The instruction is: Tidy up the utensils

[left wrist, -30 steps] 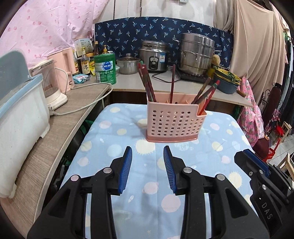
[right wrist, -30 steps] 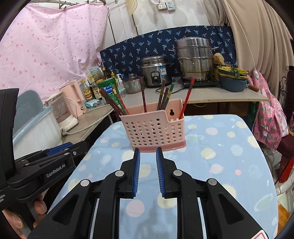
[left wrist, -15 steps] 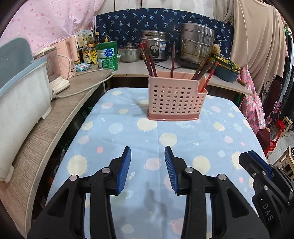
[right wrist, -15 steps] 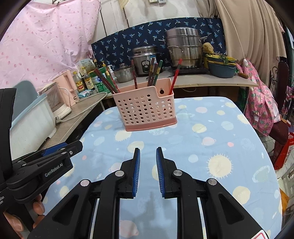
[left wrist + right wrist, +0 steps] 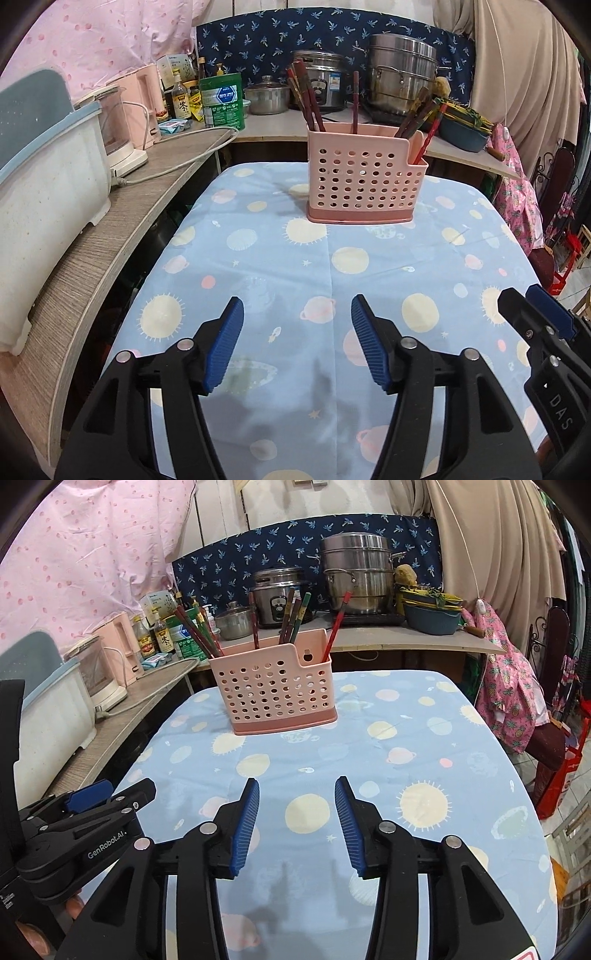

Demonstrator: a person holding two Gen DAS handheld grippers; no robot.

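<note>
Utensil holder: pale pink, pierced with rows of round holes; darker pink base.
Chopsticks: mostly dark red-brown; one bright red, one green.
Tablecloth: light blue, printed with cream suns, pale planets, small stars.
Left gripper: black body, blue ribbed pads.
Right gripper: black body, blue ribbed pads.
Backdrop cloth: navy, small pale palm-tree print.
Hanging sheet: pink, darker pink spots.
Curtain: plain beige.
Stacked pot: bare steel.
Side counter: grey wood grain.
</note>
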